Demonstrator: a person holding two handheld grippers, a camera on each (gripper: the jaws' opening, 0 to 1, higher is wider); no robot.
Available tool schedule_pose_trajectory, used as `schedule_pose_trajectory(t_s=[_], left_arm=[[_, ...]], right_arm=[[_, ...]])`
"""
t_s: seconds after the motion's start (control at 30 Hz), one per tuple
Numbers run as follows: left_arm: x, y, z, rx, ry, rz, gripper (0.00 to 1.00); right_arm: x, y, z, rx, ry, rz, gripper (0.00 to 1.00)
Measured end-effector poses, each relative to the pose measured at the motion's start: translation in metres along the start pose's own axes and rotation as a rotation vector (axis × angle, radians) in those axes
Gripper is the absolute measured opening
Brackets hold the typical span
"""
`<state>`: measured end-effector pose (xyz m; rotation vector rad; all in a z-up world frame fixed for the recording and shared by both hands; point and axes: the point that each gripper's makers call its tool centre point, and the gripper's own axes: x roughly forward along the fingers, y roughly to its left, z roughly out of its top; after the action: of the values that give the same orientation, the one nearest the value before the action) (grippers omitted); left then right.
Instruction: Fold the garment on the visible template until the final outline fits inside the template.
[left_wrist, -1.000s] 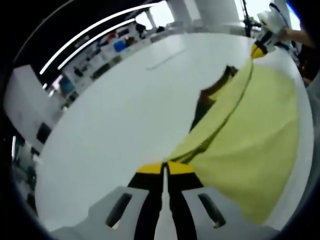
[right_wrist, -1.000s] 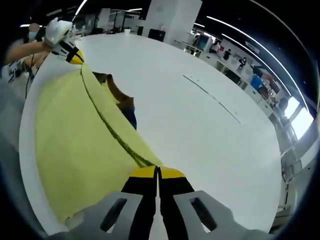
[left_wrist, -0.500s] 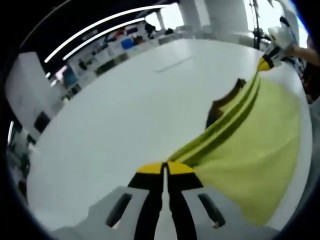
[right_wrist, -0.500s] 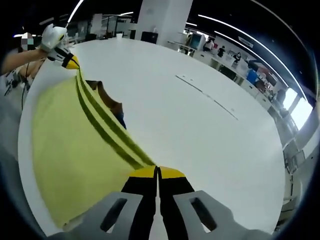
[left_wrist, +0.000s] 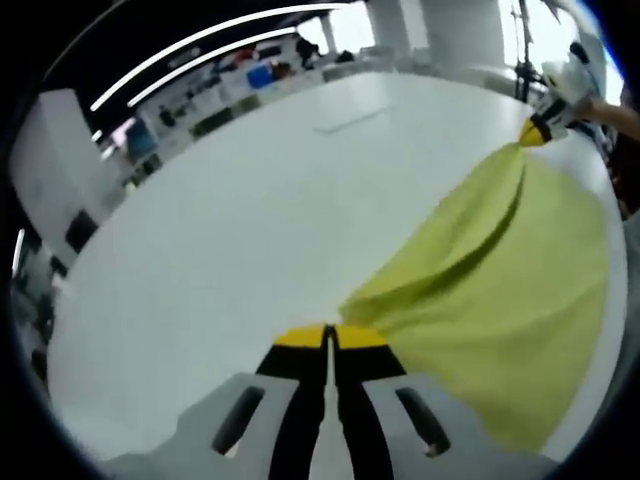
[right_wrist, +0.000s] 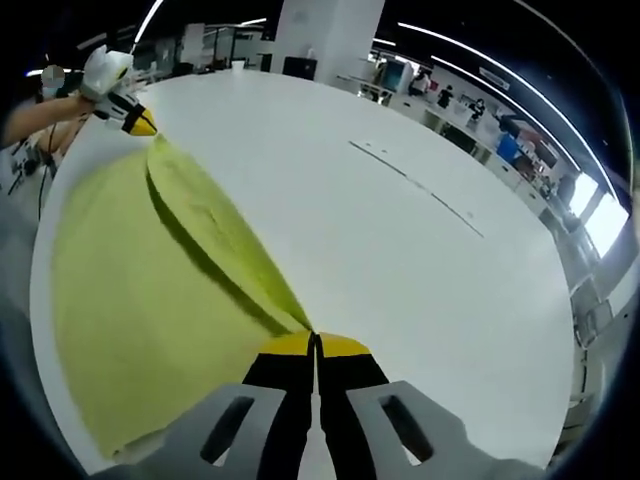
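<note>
- One yellow-green fabric garment (left_wrist: 500, 290) is held stretched over the white table (left_wrist: 230, 220), its held edge running from gripper to gripper.
- Two grippers are counted: the left gripper (left_wrist: 328, 338) and the right gripper (right_wrist: 314, 345), each closed on one end of this edge.
- No template outline can be made out.

A wide white table (left_wrist: 220, 230) stands under long ceiling light strips (left_wrist: 190, 45), with bright windows (right_wrist: 600, 225).
</note>
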<state>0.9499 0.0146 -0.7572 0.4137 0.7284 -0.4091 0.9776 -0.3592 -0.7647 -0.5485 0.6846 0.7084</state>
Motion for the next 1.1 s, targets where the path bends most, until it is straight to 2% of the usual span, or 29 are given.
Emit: schedule_pose_trajectory(t_s=[0.23, 0.4, 0.47, 0.57, 0.67, 0.83, 1.0, 1.07, 1.1], left_arm=[[0.000, 0.000, -0.003, 0.001, 0.000, 0.000, 0.00], [-0.008, 0.001, 0.008, 0.011, -0.029, 0.003, 0.00], [-0.013, 0.000, 0.018, 0.030, -0.055, 0.008, 0.00], [-0.018, -0.007, 0.031, 0.072, -0.083, 0.004, 0.00], [-0.019, -0.022, 0.042, 0.114, -0.100, -0.029, 0.00], [-0.015, -0.057, 0.056, 0.169, -0.116, -0.105, 0.00], [0.001, -0.075, 0.052, 0.174, -0.099, -0.149, 0.00], [0.005, -0.075, 0.046, 0.155, -0.088, -0.154, 0.00], [0.008, -0.075, 0.042, 0.117, -0.077, -0.166, 0.00]], right_arm=[[0.001, -0.001, 0.001, -0.007, -0.004, -0.001, 0.02], [-0.010, -0.006, 0.007, -0.039, -0.021, -0.031, 0.07], [-0.014, -0.005, 0.012, -0.044, -0.036, -0.033, 0.07], [-0.017, 0.002, 0.020, -0.055, -0.057, -0.017, 0.07], [-0.019, 0.017, 0.032, -0.059, -0.086, 0.016, 0.07], [-0.014, 0.044, 0.048, -0.093, -0.119, 0.074, 0.06], [-0.001, 0.059, 0.050, -0.124, -0.108, 0.098, 0.04], [0.002, 0.059, 0.048, -0.122, -0.102, 0.102, 0.04], [0.004, 0.058, 0.044, -0.109, -0.091, 0.107, 0.04]])
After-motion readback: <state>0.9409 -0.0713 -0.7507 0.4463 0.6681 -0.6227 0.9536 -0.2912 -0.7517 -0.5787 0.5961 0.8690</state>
